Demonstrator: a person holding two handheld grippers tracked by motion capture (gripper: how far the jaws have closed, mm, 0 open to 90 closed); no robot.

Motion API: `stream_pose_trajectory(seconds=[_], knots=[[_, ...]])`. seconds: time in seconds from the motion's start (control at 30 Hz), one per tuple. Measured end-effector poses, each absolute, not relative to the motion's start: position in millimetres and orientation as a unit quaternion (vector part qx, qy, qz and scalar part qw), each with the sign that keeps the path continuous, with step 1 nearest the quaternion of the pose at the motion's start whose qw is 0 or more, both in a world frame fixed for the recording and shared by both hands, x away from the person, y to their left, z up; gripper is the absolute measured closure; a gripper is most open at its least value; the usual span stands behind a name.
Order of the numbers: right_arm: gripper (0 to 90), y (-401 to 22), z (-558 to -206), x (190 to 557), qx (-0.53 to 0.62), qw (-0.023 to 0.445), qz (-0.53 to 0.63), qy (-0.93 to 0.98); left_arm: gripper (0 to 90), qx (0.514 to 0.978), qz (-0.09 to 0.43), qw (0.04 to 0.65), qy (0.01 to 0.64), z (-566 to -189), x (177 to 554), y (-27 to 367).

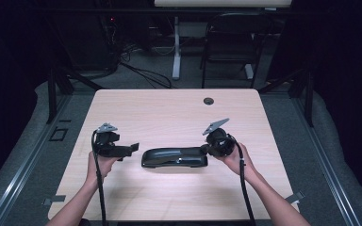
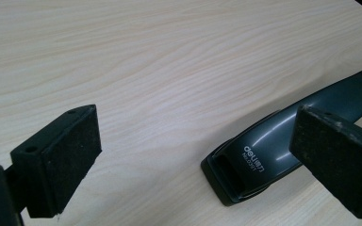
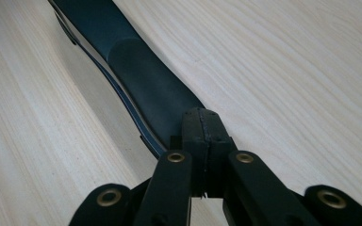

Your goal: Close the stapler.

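A long black stapler lies flat on the pale wooden surface, towards the person's edge of it, and everything here is placed against it. At the stapler's right end the right tongs are pressed together, jaw against jaw; in the right gripper view they sit at or just over the stapler's rear end, and it is hard to say whether they touch it or merely hover there, though nothing seems to be clamped between them. Off the stapler's left end the left tongs stand wide open and hold nothing; the left gripper view looks between their jaws at the stapler's front end with its white lettering, which is near but not between the pads.

As for progress, very little looks done: the stapler rests on the surface, not lifted and not gripped by either hand. Taking hold of it, and whatever handling follows, seems yet to come.

Beyond the stapler the surface is bare apart from a small round cable hole near its far edge. Past that edge the room is dark, with a chair, a white desk leg and loose cables on a grey floor.
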State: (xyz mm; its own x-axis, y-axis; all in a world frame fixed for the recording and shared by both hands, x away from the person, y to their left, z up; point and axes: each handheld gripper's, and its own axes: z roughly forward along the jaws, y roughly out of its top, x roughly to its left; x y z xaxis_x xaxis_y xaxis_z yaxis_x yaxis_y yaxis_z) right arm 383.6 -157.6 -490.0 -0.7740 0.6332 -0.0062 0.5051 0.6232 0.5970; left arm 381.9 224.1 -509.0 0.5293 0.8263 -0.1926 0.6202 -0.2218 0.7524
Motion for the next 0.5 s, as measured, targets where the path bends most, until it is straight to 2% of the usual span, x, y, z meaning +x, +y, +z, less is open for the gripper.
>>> stream_pose_trajectory(seconds=[0.5], knots=[[90.0, -158.5, -494.0, 383.7, 0.323, 0.103, 0.298, 0.892, 2.9, 0.775, 0.123, 0.409, 0.466, -509.1, 382.1, 223.8]])
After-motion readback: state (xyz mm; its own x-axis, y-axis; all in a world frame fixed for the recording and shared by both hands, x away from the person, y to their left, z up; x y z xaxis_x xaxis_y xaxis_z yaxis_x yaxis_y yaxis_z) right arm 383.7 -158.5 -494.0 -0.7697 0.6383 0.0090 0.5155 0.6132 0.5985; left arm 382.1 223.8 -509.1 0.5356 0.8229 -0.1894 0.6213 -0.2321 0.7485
